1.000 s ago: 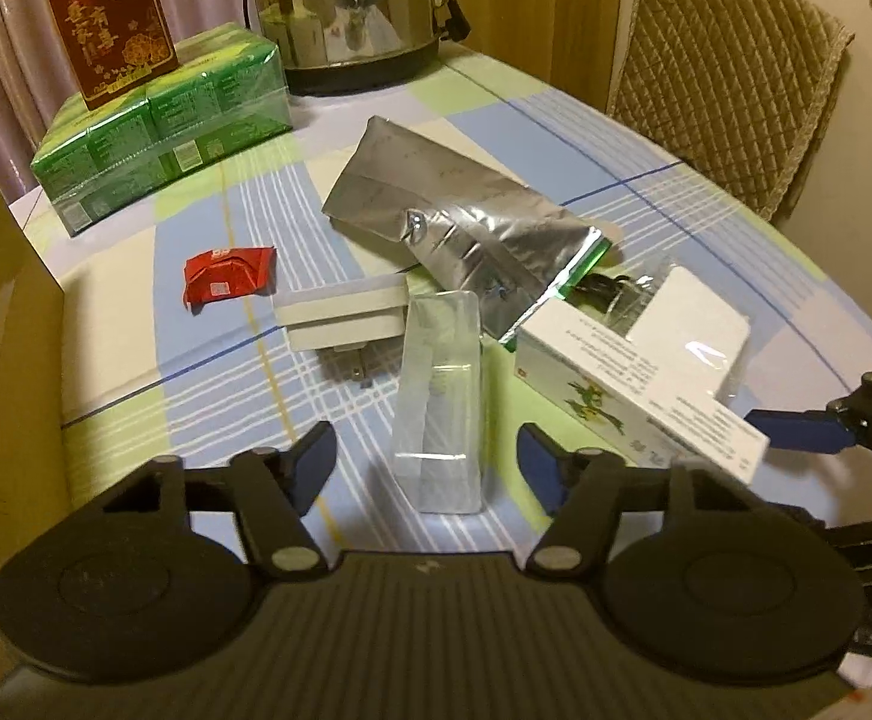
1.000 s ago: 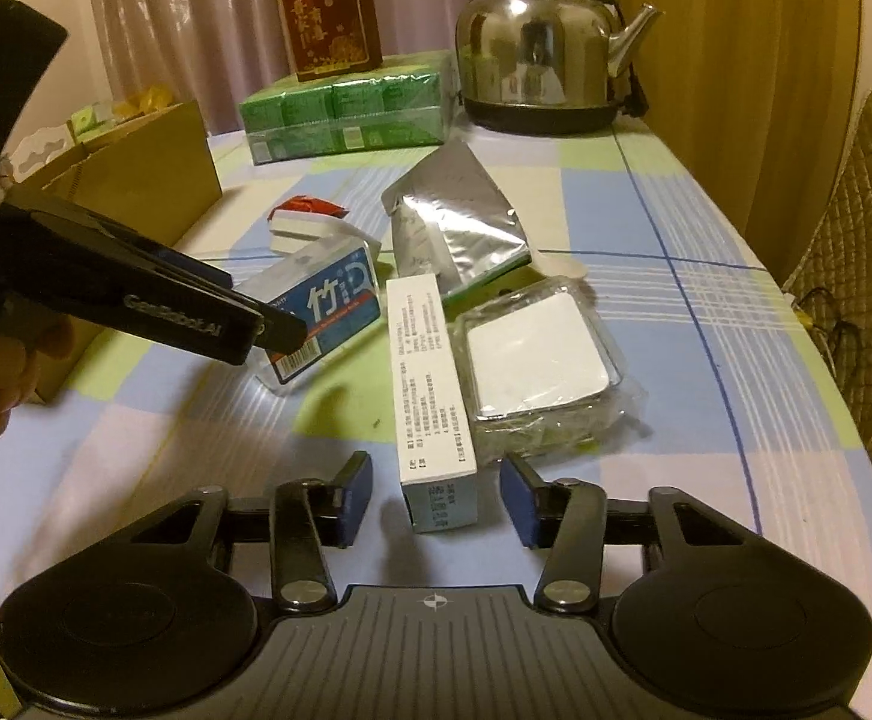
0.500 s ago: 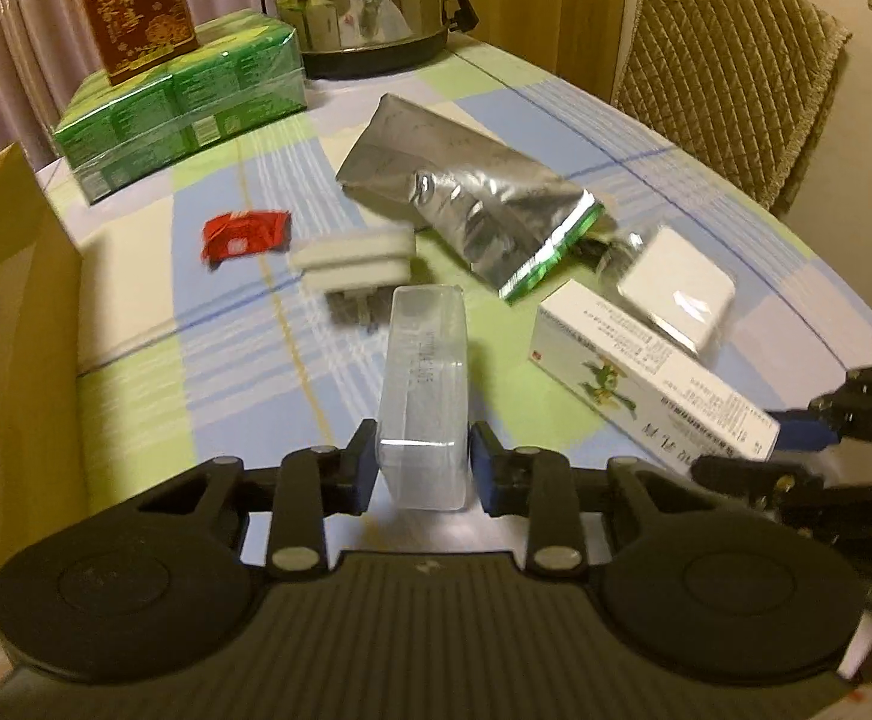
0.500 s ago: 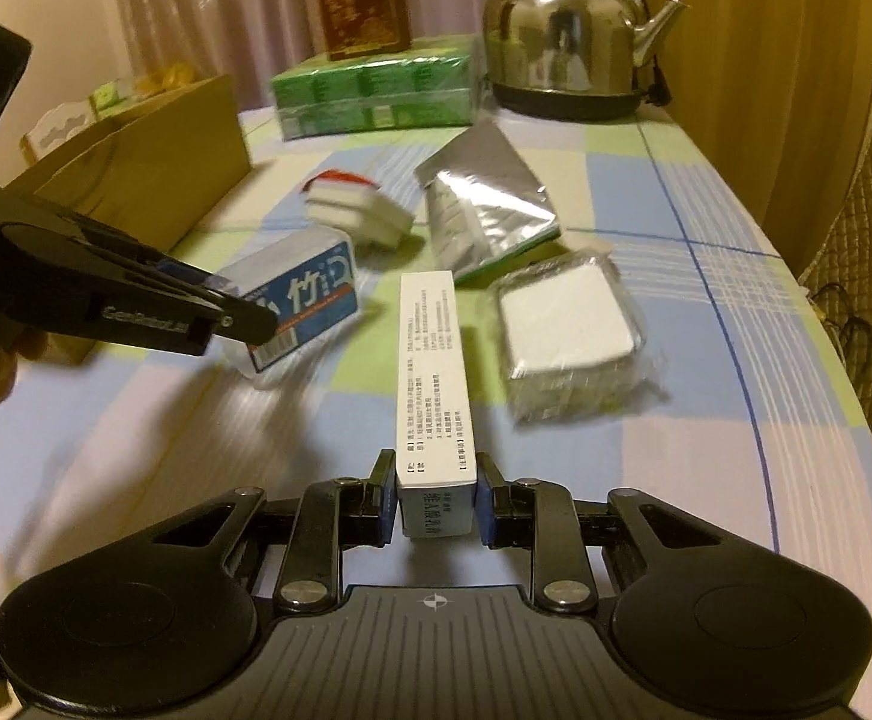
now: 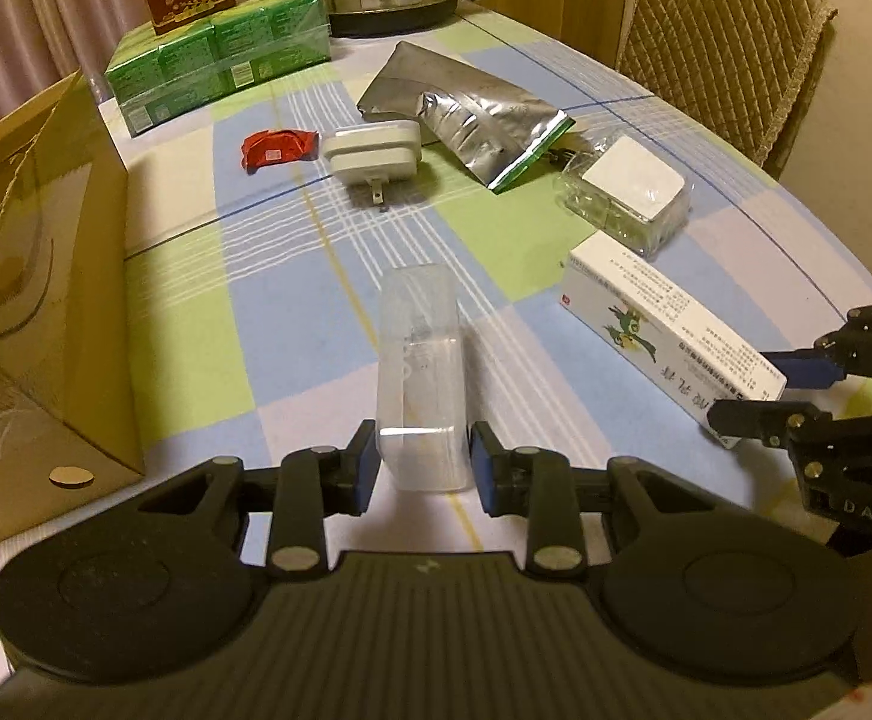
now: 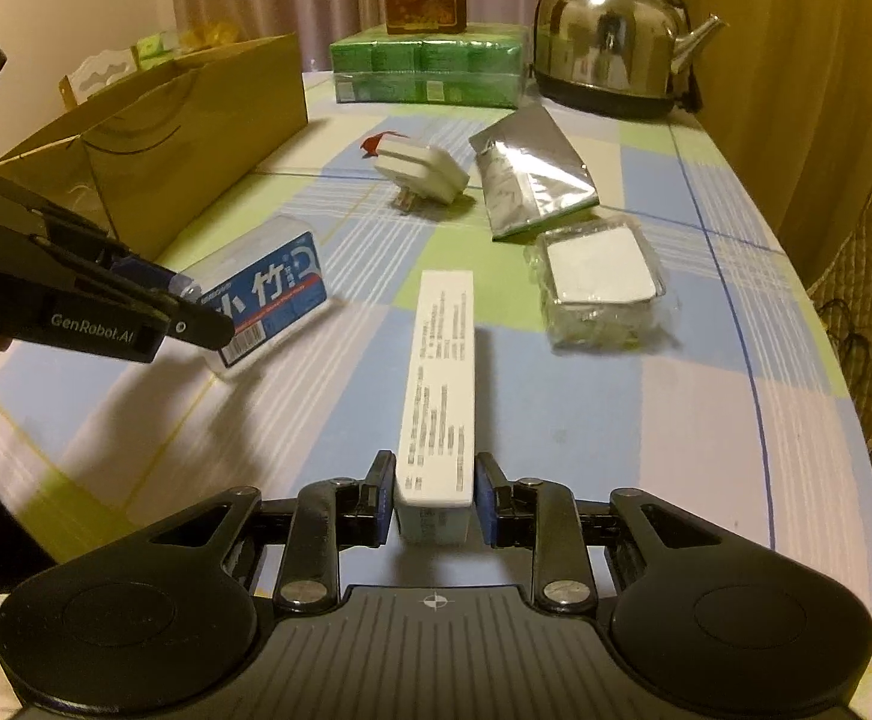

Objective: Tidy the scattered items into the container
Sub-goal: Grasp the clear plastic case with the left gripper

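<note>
checked tablecloth (image 5: 291, 324) under warm room light. left gripper (image 5: 423, 468) clamped on the near end of the clear plastic case (image 5: 420, 372); right gripper (image 6: 432, 504) clamped on the near end of the long white box (image 6: 440, 378). both items look raised off the cloth. beyond: white plug adapter (image 5: 372, 150), foil pouch (image 5: 466, 114), wrapped white pack (image 5: 631, 189), red wrapper (image 5: 276, 147). open cardboard box (image 5: 33, 276) stands at left.
</note>
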`<action>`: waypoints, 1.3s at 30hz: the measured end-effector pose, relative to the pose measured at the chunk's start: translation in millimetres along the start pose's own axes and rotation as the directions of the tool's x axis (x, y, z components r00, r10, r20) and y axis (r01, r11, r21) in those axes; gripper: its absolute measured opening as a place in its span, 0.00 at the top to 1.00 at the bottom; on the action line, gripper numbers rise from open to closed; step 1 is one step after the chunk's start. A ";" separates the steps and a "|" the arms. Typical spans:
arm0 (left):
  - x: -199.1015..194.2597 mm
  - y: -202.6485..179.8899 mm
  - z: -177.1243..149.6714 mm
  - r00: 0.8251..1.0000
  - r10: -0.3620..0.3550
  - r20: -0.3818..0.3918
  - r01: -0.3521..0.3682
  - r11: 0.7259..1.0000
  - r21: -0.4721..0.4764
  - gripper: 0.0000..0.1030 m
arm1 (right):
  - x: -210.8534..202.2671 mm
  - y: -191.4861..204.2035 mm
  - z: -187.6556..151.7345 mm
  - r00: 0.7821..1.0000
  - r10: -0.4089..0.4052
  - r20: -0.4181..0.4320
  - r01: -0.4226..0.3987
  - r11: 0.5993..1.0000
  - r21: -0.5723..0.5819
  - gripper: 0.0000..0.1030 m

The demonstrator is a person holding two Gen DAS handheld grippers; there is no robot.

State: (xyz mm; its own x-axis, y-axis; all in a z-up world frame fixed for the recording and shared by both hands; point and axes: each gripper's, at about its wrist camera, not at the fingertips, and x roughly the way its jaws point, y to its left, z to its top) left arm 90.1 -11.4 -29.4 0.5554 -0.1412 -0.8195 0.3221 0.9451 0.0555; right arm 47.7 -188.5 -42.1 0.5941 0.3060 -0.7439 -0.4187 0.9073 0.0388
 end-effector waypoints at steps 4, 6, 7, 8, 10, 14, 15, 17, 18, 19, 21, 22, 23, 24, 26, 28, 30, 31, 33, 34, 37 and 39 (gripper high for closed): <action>3.4 1.5 4.2 1.000 -0.003 0.007 0.003 1.000 -0.010 0.68 | 6.2 -0.3 8.3 1.000 -0.004 0.001 0.004 1.000 -0.003 0.67; 7.0 1.8 6.8 1.000 -0.008 0.006 0.008 1.000 -0.015 0.67 | 11.2 -1.6 12.2 1.000 -0.001 -0.005 0.001 1.000 0.002 0.63; 8.8 1.6 7.7 1.000 -0.009 0.004 0.009 1.000 -0.015 0.67 | 12.9 -2.3 13.1 1.000 -0.002 -0.007 0.002 1.000 0.004 0.63; 11.0 1.5 9.1 1.000 -0.009 0.003 0.009 1.000 -0.014 0.67 | 15.5 -2.5 14.5 1.000 -0.004 -0.010 0.004 1.000 0.004 0.63; 14.7 1.8 11.2 1.000 -0.011 -0.001 0.011 1.000 -0.017 0.67 | 19.1 -3.0 16.8 1.000 -0.005 -0.013 0.006 1.000 0.010 0.63; 20.3 2.6 14.3 1.000 -0.018 -0.004 0.018 1.000 -0.018 0.67 | 24.5 -3.4 21.0 1.000 -0.002 -0.018 0.002 1.000 0.015 0.63; 21.5 3.0 14.6 1.000 -0.019 -0.005 0.019 1.000 -0.019 0.67 | 25.4 -3.3 21.7 1.000 -0.003 -0.017 0.003 1.000 0.016 0.63; 23.2 5.2 16.0 1.000 -0.024 -0.008 0.023 0.999 -0.024 0.67 | 26.8 -3.6 22.7 1.000 -0.002 -0.018 0.002 1.000 0.019 0.63; 23.8 7.0 16.6 0.999 -0.031 -0.009 0.030 0.999 -0.034 0.67 | 27.3 -3.9 23.1 1.000 -0.001 -0.018 0.001 1.000 0.021 0.63; 23.9 9.0 16.4 0.999 -0.035 -0.010 0.034 0.998 -0.044 0.67 | 27.4 -4.0 22.7 1.000 -0.001 -0.018 0.001 1.000 0.021 0.63; 24.1 12.1 16.0 0.999 -0.033 -0.010 0.032 0.998 -0.047 0.67 | 28.1 -4.4 23.1 1.000 0.000 -0.020 0.001 1.000 0.022 0.63; 24.5 13.0 15.8 0.999 -0.032 -0.012 0.032 0.998 -0.047 0.67 | 28.5 -4.6 23.5 1.000 0.001 -0.021 0.000 1.000 0.023 0.63; 25.0 13.8 15.2 0.999 -0.034 -0.015 0.033 0.998 -0.049 0.67 | 28.9 -4.9 23.7 1.000 0.000 -0.021 0.000 1.000 0.025 0.63; 25.5 14.8 14.7 0.999 -0.036 -0.017 0.035 0.998 -0.051 0.67 | 29.6 -5.1 24.1 1.000 -0.001 -0.021 0.001 1.000 0.024 0.63; 27.3 15.2 14.0 0.999 -0.036 -0.025 0.035 0.998 -0.050 0.67 | 31.3 -5.1 24.9 1.000 -0.004 -0.024 0.004 1.000 0.025 0.63; 28.8 14.8 13.7 0.999 -0.036 -0.030 0.034 0.998 -0.049 0.68 | 32.7 -4.7 26.2 1.000 -0.003 -0.028 0.004 1.000 0.028 0.63; 30.7 13.6 14.2 0.999 -0.038 -0.035 0.037 0.998 -0.043 0.71 | 34.4 -4.2 28.4 0.999 -0.007 -0.031 0.008 1.000 0.028 0.63; 31.3 13.0 14.2 0.999 -0.041 -0.035 0.040 0.998 -0.042 0.74 | 35.4 -4.0 29.2 0.999 -0.008 -0.032 0.009 1.000 0.026 0.63; 31.6 11.5 14.4 0.999 -0.041 -0.035 0.040 0.999 -0.034 0.74 | 37.8 -3.6 31.1 0.999 -0.009 -0.036 0.010 1.000 0.026 0.63; 31.2 10.6 14.4 0.999 -0.037 -0.031 0.037 0.999 -0.026 0.75 | 39.3 -3.3 32.1 0.999 -0.011 -0.038 0.012 1.000 0.023 0.63; 29.5 9.6 14.2 0.999 -0.040 -0.026 0.040 0.999 -0.021 0.75 | 43.9 -1.9 33.1 0.999 -0.017 -0.049 0.018 1.000 0.015 0.64; 27.4 9.5 13.8 0.999 -0.042 -0.022 0.042 0.999 -0.021 0.75 | 43.8 -1.0 32.9 0.998 -0.028 -0.049 0.029 1.000 0.008 0.78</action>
State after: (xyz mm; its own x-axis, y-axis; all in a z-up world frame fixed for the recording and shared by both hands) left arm 119.0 -10.4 -43.5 0.5246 -0.1746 -0.8332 0.3288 0.9444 0.0091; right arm 96.7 -166.5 -52.8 0.5713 0.2655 -0.7766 -0.3959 0.9180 0.0226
